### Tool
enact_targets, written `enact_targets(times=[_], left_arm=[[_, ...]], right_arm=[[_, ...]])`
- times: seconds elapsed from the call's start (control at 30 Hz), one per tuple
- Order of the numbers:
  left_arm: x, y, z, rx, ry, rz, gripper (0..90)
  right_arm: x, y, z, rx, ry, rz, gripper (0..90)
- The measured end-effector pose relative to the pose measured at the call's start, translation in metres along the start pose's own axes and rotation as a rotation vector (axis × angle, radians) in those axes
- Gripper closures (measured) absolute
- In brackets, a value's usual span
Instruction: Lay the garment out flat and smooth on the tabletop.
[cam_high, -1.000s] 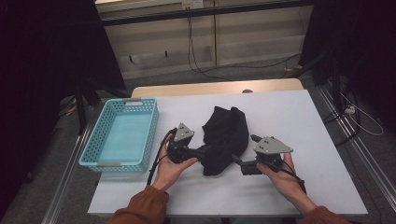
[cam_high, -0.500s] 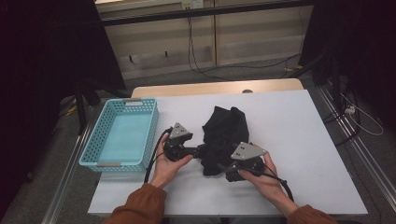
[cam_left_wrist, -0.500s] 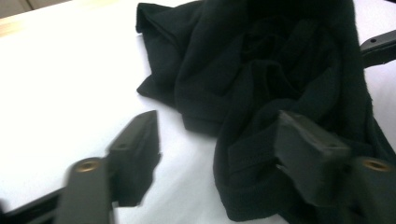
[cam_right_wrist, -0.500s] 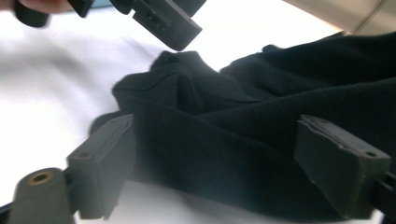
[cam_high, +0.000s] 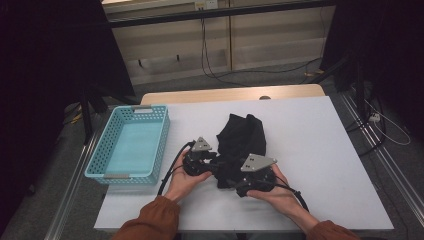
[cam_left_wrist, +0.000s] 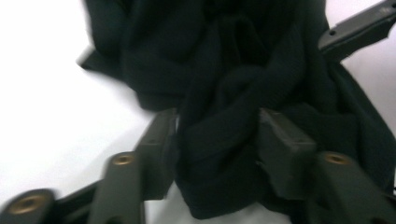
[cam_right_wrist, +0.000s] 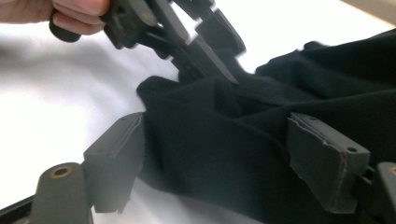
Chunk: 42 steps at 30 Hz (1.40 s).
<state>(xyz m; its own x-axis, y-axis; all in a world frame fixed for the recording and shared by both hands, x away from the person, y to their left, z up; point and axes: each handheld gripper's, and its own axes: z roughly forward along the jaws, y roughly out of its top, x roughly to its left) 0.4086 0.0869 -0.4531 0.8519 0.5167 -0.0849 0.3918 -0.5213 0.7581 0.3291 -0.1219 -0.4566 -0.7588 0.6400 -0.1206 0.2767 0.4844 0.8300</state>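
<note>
I have the black garment (cam_high: 242, 145) bunched mid-tabletop (cam_high: 310, 145), its near end by the front edge, with bare white surface open to its right and behind it. The turquoise basket (cam_high: 131, 142) sits to the left, just beside my left tool (cam_high: 216, 162). Since half a second ago my right tool (cam_high: 239, 181) has slid further left along the near hem, and both tools now sit close together. My left tool is clamped on a thick fold of the cloth. My right tool's jaws stand wide apart with fabric lying between them, not pinched. Both hands cup the tools from below, forearms coming in low from the front edge
</note>
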Motion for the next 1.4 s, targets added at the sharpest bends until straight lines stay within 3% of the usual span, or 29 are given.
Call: enact_targets(times=[0.03,0.07,0.13,0.3,0.4,0.7,0.9,1.07,1.13,1.33,1.4], left_arm=[[0.0,0.0,0.0,-0.001,-0.029,0.002,62.7],[0.001,0.001,-0.001,0.002,-0.038,0.002,72.6],[0.0,0.003,-0.005,-0.003,-0.046,0.005,82.0],[-0.002,0.009,-0.02,-0.059,-0.033,-0.008,85.5],[0.0,0.013,-0.032,-0.102,-0.017,-0.029,85.7],[0.005,0.021,-0.05,-0.176,0.027,-0.081,86.0],[0.008,0.021,-0.055,-0.189,0.006,-0.088,85.9],[0.009,0.018,-0.054,-0.161,0.05,-0.075,85.8],[0.01,0.018,-0.053,-0.162,0.043,-0.08,85.3],[0.006,0.021,-0.054,-0.176,0.031,-0.072,84.5],[0.006,0.022,-0.054,-0.178,0.031,-0.07,84.5]], right_arm=[[0.001,-0.001,0.001,0.023,-0.006,-0.017,29.7],[0.002,-0.002,0.002,0.039,-0.007,-0.024,35.3],[0.0,-0.003,0.0,0.058,-0.012,-0.009,47.0],[-0.012,-0.006,-0.012,0.028,-0.01,0.042,80.1],[-0.02,-0.006,-0.024,-0.007,-0.008,0.058,83.8],[-0.031,-0.003,-0.047,-0.064,-0.005,0.074,84.0],[-0.023,-0.002,-0.052,-0.052,0.013,0.024,81.6],[-0.018,-0.008,-0.049,0.013,0.096,0.025,78.7],[-0.013,-0.008,-0.046,0.032,0.095,0.003,78.5],[-0.014,0.001,-0.043,-0.02,0.101,0.039,61.0],[-0.01,0.005,-0.039,-0.015,0.108,0.025,57.3]])
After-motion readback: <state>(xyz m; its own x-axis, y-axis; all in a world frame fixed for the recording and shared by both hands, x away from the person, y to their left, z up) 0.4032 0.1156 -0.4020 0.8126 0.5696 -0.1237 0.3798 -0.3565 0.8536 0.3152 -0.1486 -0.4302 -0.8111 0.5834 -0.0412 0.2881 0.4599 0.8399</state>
